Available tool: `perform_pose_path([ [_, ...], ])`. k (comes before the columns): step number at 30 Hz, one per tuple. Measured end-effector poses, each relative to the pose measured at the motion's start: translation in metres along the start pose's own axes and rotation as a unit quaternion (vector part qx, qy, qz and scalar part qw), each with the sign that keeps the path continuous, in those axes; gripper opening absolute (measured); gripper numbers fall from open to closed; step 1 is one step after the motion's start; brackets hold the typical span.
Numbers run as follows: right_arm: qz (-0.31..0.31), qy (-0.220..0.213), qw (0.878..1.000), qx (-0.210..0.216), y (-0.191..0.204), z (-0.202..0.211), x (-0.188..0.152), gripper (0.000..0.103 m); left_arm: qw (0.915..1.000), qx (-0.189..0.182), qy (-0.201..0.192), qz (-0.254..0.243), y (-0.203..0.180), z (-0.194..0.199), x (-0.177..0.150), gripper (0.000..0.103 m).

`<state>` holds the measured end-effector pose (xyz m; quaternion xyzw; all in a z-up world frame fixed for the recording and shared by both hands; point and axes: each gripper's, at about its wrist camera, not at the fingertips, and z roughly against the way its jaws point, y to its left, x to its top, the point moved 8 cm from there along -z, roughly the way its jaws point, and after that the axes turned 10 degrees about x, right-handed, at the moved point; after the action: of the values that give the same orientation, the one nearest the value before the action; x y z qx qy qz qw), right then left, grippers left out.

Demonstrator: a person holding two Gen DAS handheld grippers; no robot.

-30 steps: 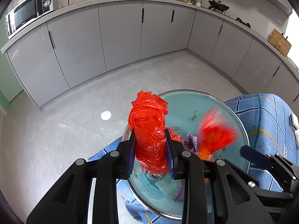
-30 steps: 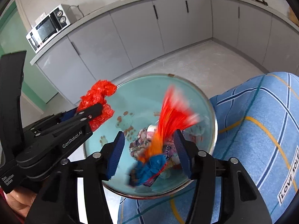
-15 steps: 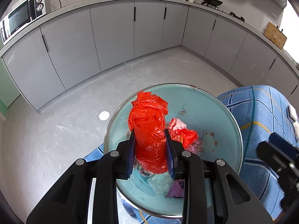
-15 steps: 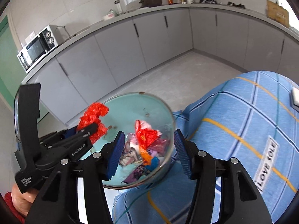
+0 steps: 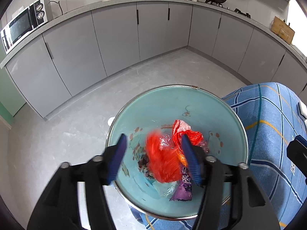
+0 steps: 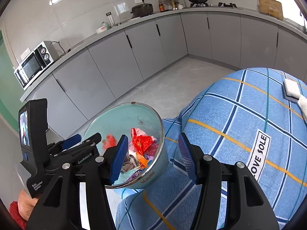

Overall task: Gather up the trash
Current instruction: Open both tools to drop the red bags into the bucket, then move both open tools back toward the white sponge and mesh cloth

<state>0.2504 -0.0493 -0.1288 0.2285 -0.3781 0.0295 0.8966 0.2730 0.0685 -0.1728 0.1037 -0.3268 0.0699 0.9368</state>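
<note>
A crumpled red plastic bag point(image 5: 163, 163), glossy and motion-blurred, hangs between the spreading fingers of the left gripper point(image 5: 153, 159), whose ribbed blue pads no longer press on it as the jaws open. It sits above the middle of a round enamel basin point(image 5: 191, 103), pale turquoise inside with small cartoon prints and a thin steel rim. Already lying in the basin are a second wrinkled red bag point(image 5: 189, 134) at about 2 o'clock from the blurred one, clear cellophane, a pale green scrap and a purple printed wrapper point(image 5: 185, 186) at about 5 o'clock. The basin rests at the edge of a table draped in a blue checked cloth point(image 6: 239, 134) with orange and dark blue lines and a "LOVE SOLE" label. The right gripper point(image 6: 153, 159) hovers at the basin's 5 o'clock side, its fingers spread with nothing between them. A white sponge point(image 6: 291, 90) lies on the cloth at 2 o'clock. Matte grey cabinets point(image 5: 119, 38) line the walls behind.
</note>
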Motion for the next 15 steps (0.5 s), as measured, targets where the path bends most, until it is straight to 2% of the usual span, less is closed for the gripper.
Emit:
perform_pose_path([
  [1,-0.001,-0.002,1.000,0.000,0.000,0.002,0.000,0.055,1.0000,0.002,-0.003,0.000,0.001,0.002,0.000,0.068],
  [3,-0.002,-0.008,1.000,-0.001,-0.001,0.007,0.000,0.055,0.9999,0.006,-0.008,0.000,0.001,0.006,0.002,0.079],
  [11,-0.011,-0.026,1.000,-0.007,-0.008,0.029,-0.001,0.055,0.9997,0.001,-0.023,0.001,-0.003,0.028,0.004,0.080],
  [15,-0.017,-0.035,0.999,-0.012,-0.011,0.041,-0.002,0.055,0.9996,-0.004,-0.029,-0.002,-0.008,0.039,0.004,0.084],
])
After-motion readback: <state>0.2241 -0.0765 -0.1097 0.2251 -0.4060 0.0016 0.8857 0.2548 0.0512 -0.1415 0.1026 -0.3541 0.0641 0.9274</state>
